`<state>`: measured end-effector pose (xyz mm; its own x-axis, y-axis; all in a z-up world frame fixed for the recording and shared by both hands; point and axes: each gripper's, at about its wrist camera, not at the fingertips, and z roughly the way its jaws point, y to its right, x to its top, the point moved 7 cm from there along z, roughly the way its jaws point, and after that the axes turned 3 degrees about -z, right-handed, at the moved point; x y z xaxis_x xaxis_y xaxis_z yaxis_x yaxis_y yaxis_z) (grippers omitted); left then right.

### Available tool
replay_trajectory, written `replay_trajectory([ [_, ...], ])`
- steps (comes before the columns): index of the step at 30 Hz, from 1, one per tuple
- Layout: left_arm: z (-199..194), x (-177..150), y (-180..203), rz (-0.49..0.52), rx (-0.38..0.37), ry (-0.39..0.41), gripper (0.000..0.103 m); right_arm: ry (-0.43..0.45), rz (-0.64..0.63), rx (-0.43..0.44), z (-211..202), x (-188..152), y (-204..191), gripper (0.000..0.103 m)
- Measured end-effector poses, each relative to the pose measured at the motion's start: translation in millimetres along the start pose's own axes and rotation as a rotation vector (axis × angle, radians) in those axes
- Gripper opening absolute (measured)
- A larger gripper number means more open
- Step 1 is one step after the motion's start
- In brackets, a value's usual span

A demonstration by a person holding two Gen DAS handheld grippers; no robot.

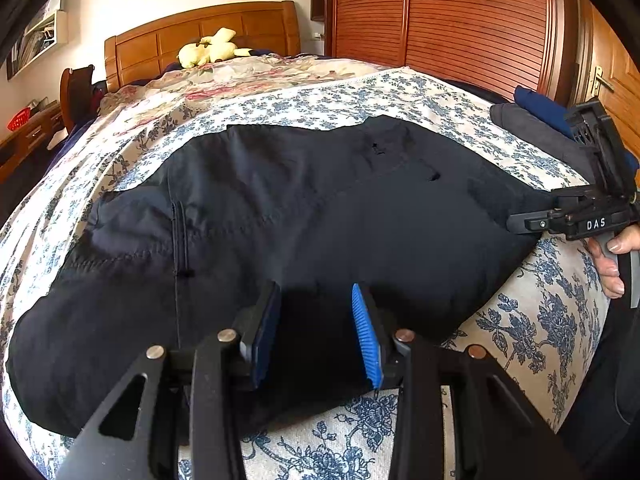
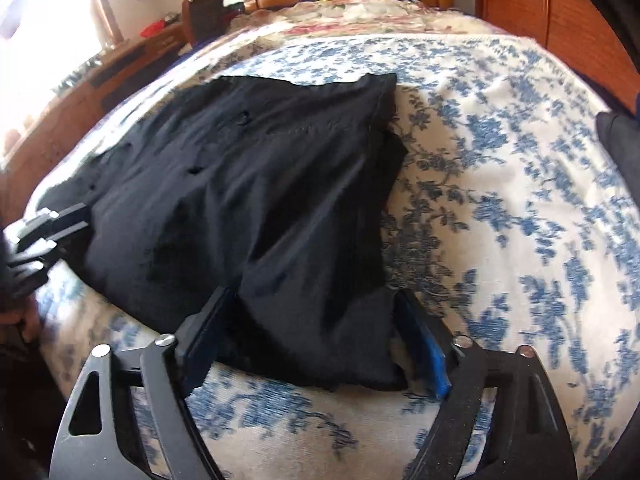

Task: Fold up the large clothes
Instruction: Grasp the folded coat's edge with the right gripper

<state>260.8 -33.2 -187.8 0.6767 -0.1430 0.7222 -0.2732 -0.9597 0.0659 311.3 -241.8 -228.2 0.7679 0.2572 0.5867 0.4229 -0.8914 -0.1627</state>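
Observation:
A large black garment (image 1: 280,216) lies spread on the bed with the blue floral cover (image 1: 520,320). My left gripper (image 1: 316,328) is open, its blue pads (image 1: 366,336) straddling the garment's near edge. My right gripper (image 2: 312,336) is open wide, its fingers on either side of the near right corner of the garment (image 2: 260,184). The right gripper also shows in the left wrist view (image 1: 532,224) at the garment's right edge, held by a hand. The left gripper shows at the left edge of the right wrist view (image 2: 52,228).
A yellow plush toy (image 1: 212,48) lies at the wooden headboard (image 1: 200,36). Folded dark and blue clothes (image 1: 536,120) sit at the bed's right side. A wooden wardrobe (image 1: 440,12) stands behind, and a wooden dresser (image 2: 100,80) along the left.

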Motion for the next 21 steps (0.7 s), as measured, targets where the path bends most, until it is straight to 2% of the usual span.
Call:
replay_trajectory([
  [2,0,0,0,-0.002,-0.004,0.0,0.036,0.007,0.018,0.025,1,3,-2,0.069],
  [3,1,-1,-1,-0.004,-0.007,-0.001,0.036,0.013,0.02,0.038,0,4,-4,0.057],
  [4,1,-1,-1,-0.007,-0.01,-0.002,0.036,0.017,0.024,0.059,0,5,-5,0.041],
  [7,3,-2,-3,-0.007,-0.01,-0.006,0.036,0.083,0.045,0.117,-13,15,-11,0.025],
  [12,3,-4,-5,-0.011,-0.01,-0.006,0.036,0.213,0.013,0.131,-40,35,-26,0.023],
  [21,-5,-3,-8,-0.026,-0.027,0.011,0.036,0.212,0.015,0.104,-29,46,-25,0.023],
])
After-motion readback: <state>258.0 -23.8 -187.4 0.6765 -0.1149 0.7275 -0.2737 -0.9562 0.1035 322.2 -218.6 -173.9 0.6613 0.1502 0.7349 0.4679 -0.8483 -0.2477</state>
